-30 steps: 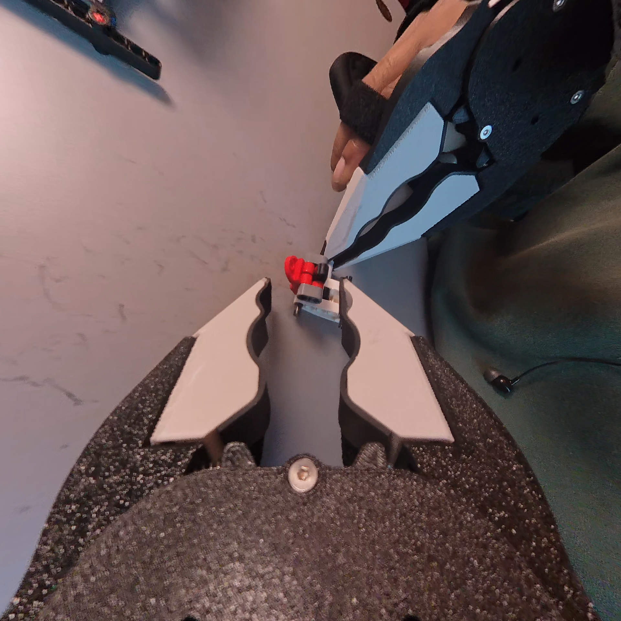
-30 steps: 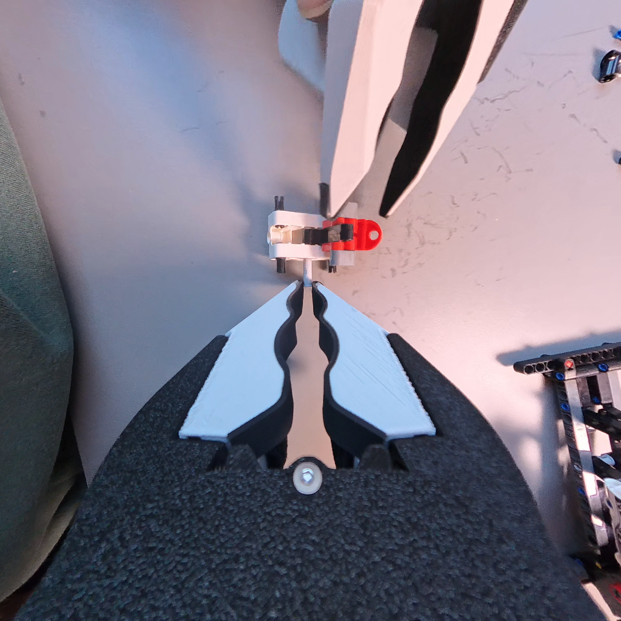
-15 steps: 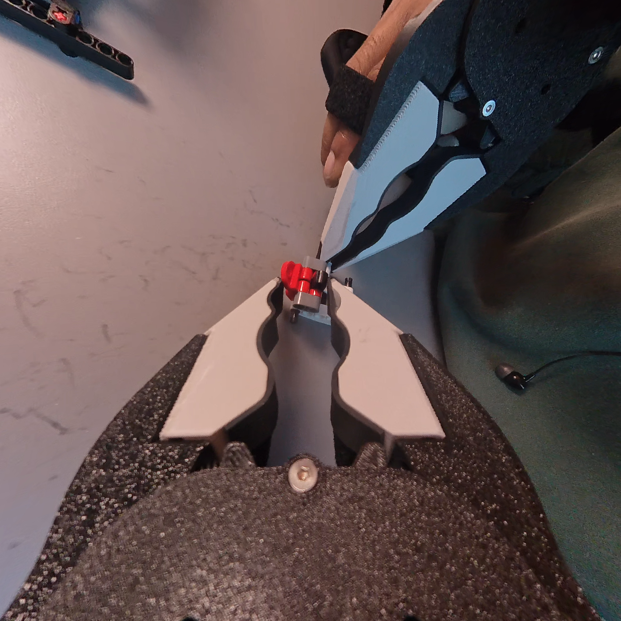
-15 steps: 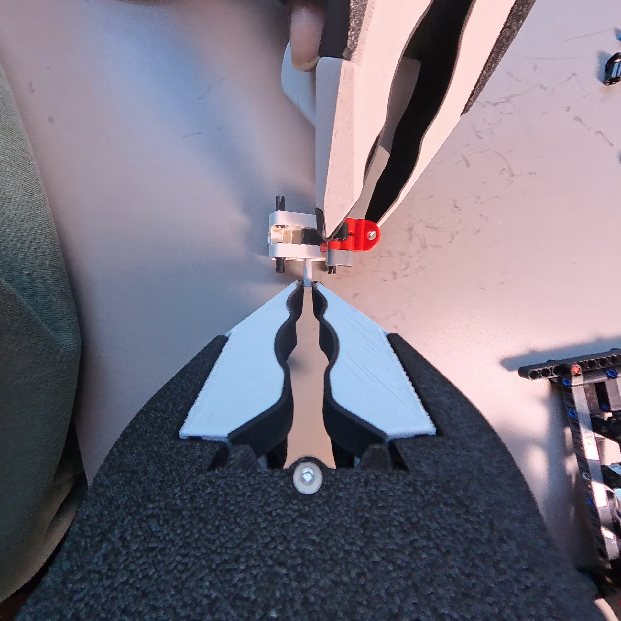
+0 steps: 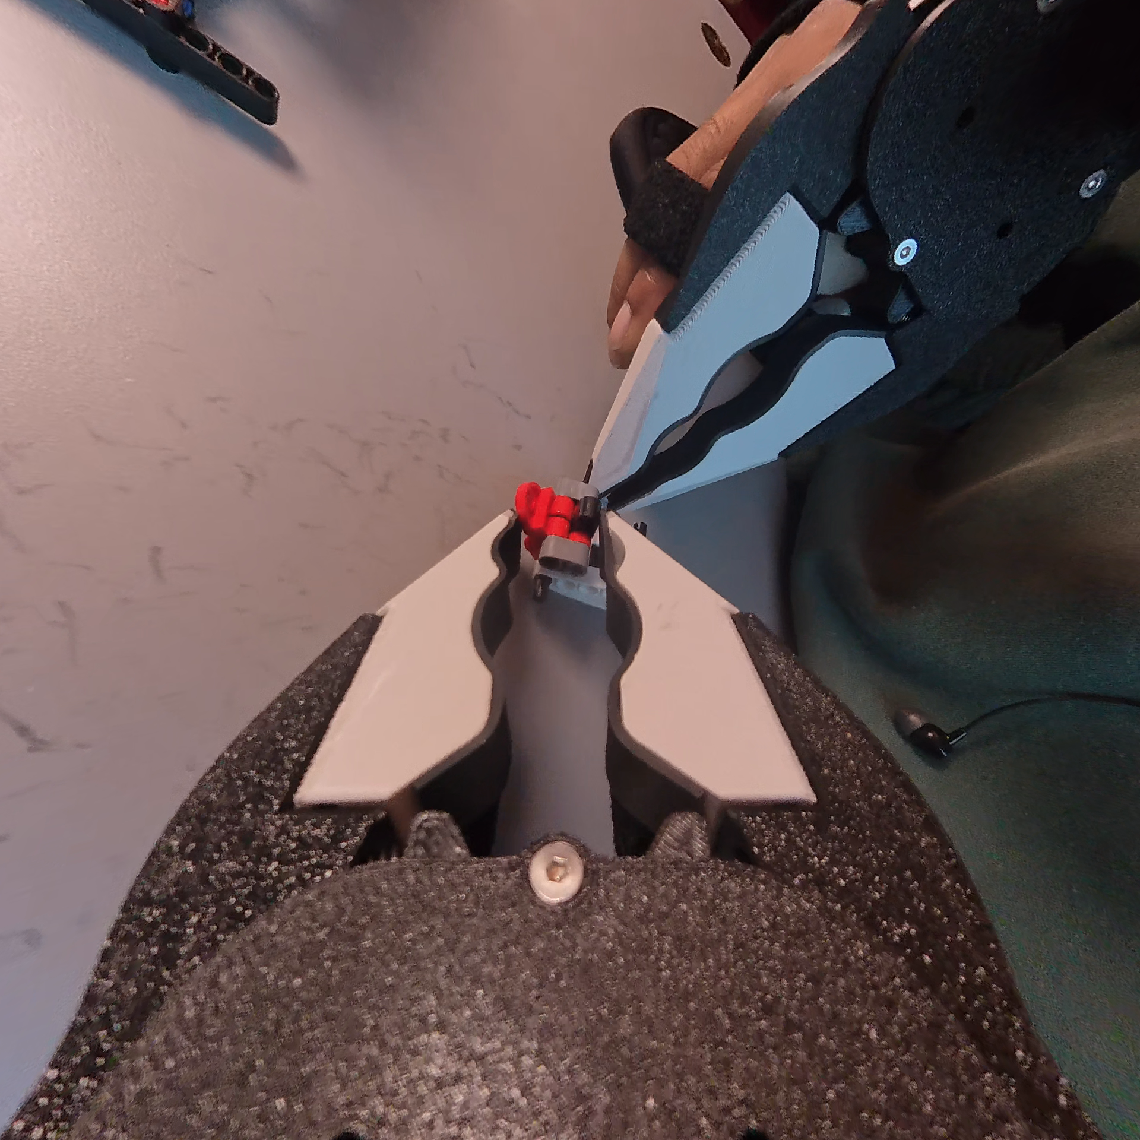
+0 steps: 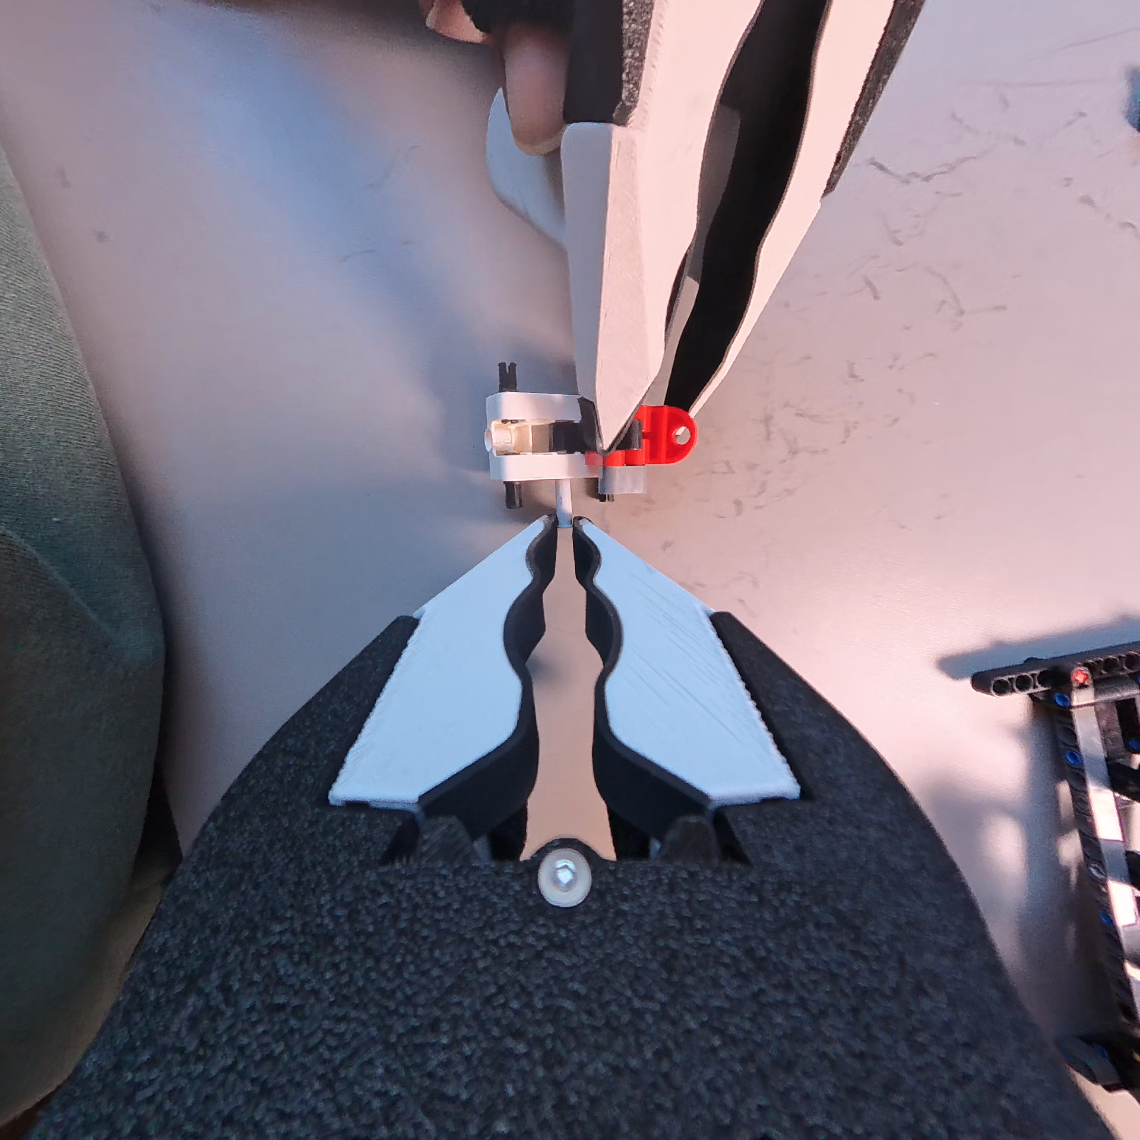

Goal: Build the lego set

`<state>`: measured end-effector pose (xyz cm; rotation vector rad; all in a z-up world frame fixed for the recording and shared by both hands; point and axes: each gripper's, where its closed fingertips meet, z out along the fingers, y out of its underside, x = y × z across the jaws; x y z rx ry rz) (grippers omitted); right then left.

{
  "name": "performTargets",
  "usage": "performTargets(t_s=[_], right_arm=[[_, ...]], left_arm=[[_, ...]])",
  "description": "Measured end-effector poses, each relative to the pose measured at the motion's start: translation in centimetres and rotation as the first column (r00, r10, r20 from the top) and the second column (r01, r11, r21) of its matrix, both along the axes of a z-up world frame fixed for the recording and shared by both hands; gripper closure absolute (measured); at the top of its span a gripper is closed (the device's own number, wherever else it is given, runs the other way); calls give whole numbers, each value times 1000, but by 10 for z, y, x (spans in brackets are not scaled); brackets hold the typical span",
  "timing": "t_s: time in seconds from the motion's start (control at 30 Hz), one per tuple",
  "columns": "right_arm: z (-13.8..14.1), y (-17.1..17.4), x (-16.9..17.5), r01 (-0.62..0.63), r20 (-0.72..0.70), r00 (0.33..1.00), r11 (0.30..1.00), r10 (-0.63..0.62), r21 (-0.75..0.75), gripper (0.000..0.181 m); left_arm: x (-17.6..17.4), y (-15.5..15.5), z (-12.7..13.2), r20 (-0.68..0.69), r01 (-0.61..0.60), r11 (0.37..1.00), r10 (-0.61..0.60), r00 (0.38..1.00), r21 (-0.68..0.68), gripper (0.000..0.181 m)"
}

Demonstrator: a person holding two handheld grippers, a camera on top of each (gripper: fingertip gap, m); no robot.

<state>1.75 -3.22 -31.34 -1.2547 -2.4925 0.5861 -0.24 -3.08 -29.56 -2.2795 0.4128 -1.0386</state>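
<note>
A small lego assembly of a white frame, black pins and a red connector hangs just above the pale table. My right gripper is shut on a thin grey axle that sticks out of the white frame. It enters the left wrist view from the upper right. My left gripper has its fingers closed around the red and grey end of the assembly. It reaches down from above in the right wrist view.
A black holed beam lies at the far left. A larger black and white frame build lies at the right. Green cloth with an earbud and cable borders the table. A person's fingers hold the right gripper. Less than 4 cm separates the two grippers' tips.
My left gripper has moved in onto the assembly and narrowed its fingers around the red end. My right gripper has kept its hold on the axle.
</note>
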Motion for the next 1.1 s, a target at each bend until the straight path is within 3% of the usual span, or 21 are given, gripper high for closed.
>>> performTargets(t_s=[0.63,0.9,1.1], right_arm=[[-2,-8,-4,101,-42,993,981,-109,-164,174],[2,3,0,173,-57,981,970,-186,-171,157],[15,-4,11,359,2,926,883,-377,-302,124]], left_arm=[[2,-2,1,-103,-84,987,99,990,140,157],[3,-3,1,-130,-81,983,103,986,163,157],[3,-3,1,-145,-85,981,111,983,172,157]])
